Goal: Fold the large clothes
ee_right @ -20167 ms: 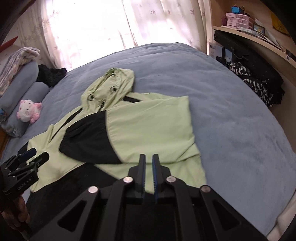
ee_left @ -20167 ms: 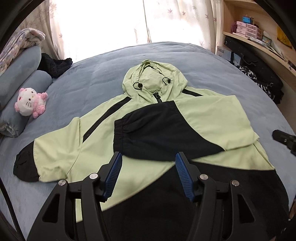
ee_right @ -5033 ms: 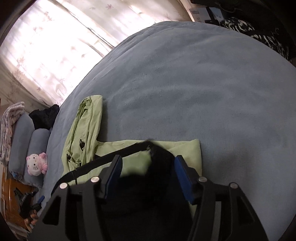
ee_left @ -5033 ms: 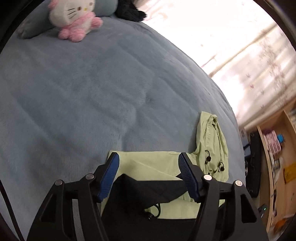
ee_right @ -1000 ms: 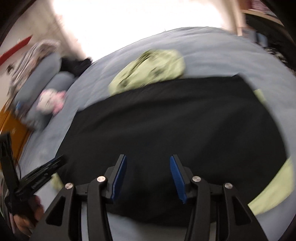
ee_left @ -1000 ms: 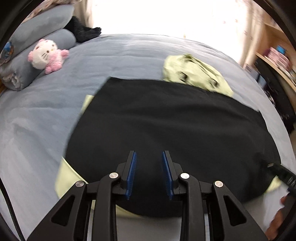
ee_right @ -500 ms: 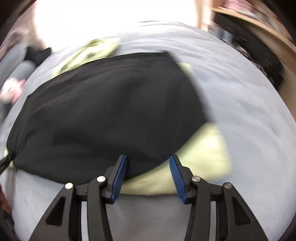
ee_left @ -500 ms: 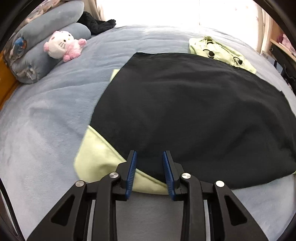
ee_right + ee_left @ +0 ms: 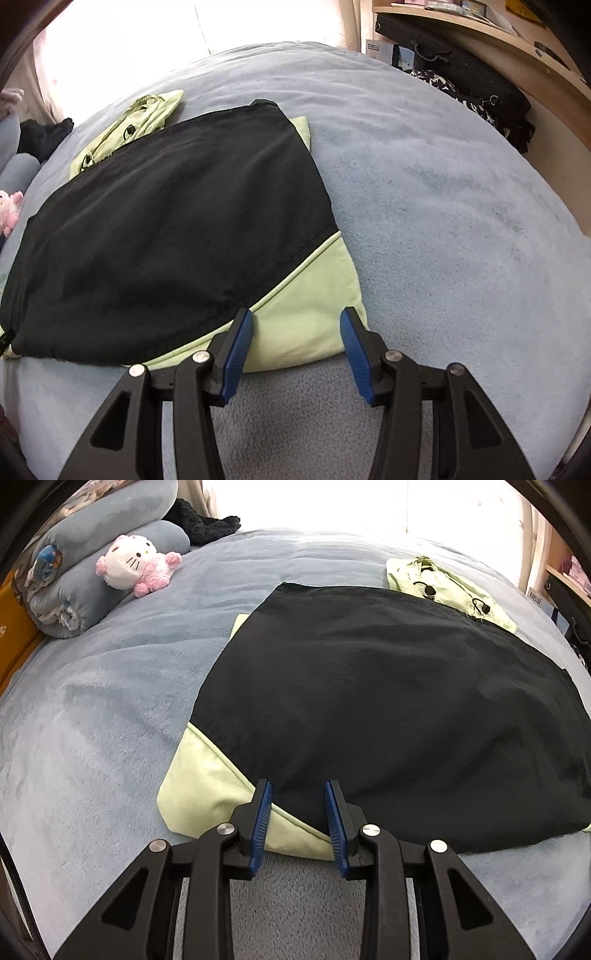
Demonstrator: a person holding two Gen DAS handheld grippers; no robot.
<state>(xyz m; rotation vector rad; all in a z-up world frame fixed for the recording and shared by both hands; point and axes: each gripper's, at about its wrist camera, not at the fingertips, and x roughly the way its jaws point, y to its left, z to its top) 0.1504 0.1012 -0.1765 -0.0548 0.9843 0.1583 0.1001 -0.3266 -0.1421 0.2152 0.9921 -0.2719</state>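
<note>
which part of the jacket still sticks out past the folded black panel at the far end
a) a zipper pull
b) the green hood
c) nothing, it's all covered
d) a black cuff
b: the green hood with its drawcord toggles lies flat on the bed beyond the far edge of the black panel, seen in both wrist views.

A wide bed covered in a plush grey-blue blanket (image 9: 110, 709) is seen. Bright daylight is passed through pale patterned curtains (image 9: 48, 55) behind it. A curved light wooden shelf (image 9: 480, 33) is fixed along the right wall.
</note>
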